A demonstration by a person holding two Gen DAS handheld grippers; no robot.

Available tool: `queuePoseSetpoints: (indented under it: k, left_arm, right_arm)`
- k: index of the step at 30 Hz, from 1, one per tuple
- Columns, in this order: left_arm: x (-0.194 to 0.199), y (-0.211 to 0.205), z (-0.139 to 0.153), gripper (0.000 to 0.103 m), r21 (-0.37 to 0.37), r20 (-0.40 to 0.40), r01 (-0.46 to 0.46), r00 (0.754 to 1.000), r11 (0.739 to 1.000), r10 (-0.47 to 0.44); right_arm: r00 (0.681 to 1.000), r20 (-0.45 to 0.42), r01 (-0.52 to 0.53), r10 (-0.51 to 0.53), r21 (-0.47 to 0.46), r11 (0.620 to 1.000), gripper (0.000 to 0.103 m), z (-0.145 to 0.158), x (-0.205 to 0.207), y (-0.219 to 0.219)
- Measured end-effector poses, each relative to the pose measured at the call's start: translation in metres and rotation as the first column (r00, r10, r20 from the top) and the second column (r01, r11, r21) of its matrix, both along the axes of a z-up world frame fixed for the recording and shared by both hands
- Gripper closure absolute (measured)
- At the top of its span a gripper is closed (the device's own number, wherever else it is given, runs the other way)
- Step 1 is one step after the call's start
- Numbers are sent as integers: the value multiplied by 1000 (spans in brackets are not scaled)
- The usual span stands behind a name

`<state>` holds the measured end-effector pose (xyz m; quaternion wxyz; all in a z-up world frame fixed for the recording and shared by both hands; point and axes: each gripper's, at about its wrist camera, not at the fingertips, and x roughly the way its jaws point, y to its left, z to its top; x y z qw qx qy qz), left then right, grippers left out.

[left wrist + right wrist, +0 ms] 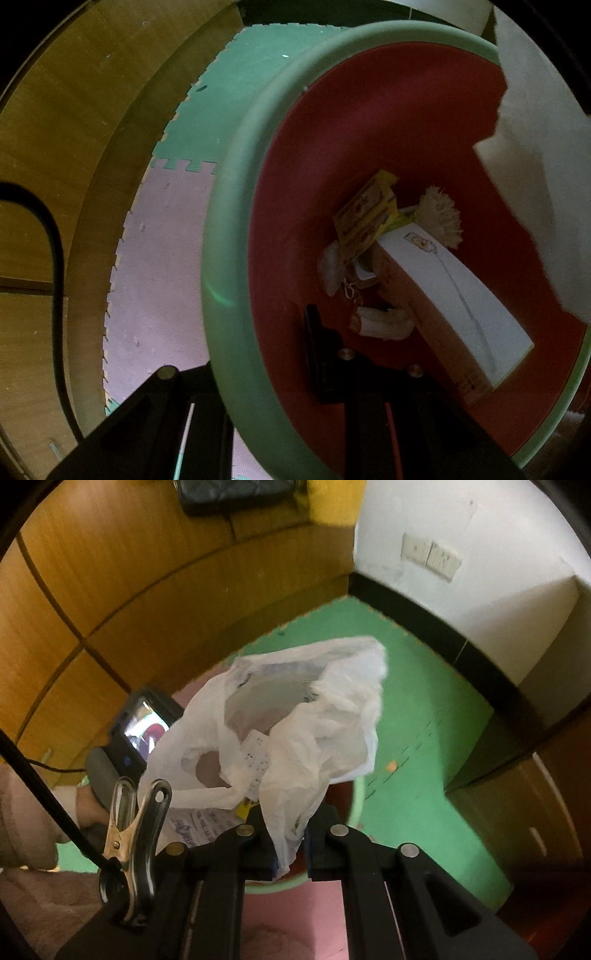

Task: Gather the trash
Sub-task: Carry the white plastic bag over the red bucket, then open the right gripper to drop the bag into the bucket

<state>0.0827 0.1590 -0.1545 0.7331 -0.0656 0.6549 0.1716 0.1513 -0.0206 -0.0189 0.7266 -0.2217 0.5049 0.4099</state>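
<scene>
Two hand-held grippers over a bin point(229, 236) on the floor mat point(424, 716), left hand-held gripper point(266, 373) clamped on the bin's green rim, right hand-held gripper point(286, 843) pinching a white plastic bag point(295, 716) hanging above the bin, box point(454, 295) and wrappers point(364, 218) inside.

Foam mats point(417, 701) (green, pink), wall sockets point(431, 555).

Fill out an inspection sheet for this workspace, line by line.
Surface: green and pink foam floor mats.
Job's things: trash bin, green rim, red inside, holding a white box, yellow packet and scraps; white plastic bag above it.
Clutter: nothing seen.
Grippers: left gripper clamps the bin's rim; right gripper has the bag between its jaws.
Cables: black cable by the wood panel.
Surroundings: wood panelling, white wall with outlets.
</scene>
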Motion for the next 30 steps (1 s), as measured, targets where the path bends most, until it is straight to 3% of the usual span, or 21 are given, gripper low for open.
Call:
queuePoseSetpoints:
  k: [1, 3, 15, 19, 23, 27, 30]
  left_arm:
    - [0, 0, 0, 86, 0, 0, 0, 1000, 1000, 0]
    - [0, 0, 0, 86, -1, 1, -1, 1000, 1000, 1]
    - [0, 0, 0, 86, -2, 2, -1, 1000, 1000, 1]
    - [0, 0, 0, 86, -2, 2, 0, 1000, 1000, 0]
    - [-1, 0, 0, 86, -2, 2, 0, 1000, 1000, 0]
    - [-2, 0, 0, 86, -1, 3, 1, 1000, 1000, -1]
    - [-2, 0, 0, 86, -3, 3, -1, 1000, 1000, 1]
  right_arm:
    - [1000, 10, 8, -8, -14, 1000, 78, -3, -1, -1]
    - [1000, 1, 13, -13, -18, 1000, 73, -7, -1, -4]
    - [999, 11, 39, -39, 29, 999, 71, 3, 1, -11]
    - [999, 21, 26, -27, 71, 997, 52, 10, -1, -6]
    - [1000, 2, 16, -16, 126, 992, 47, 17, -3, -4]
    - [1000, -2, -7, 7, 146, 989, 36, 20, -5, -2]
    - [1000, -11, -23, 25, 147, 989, 35, 19, -7, 1]
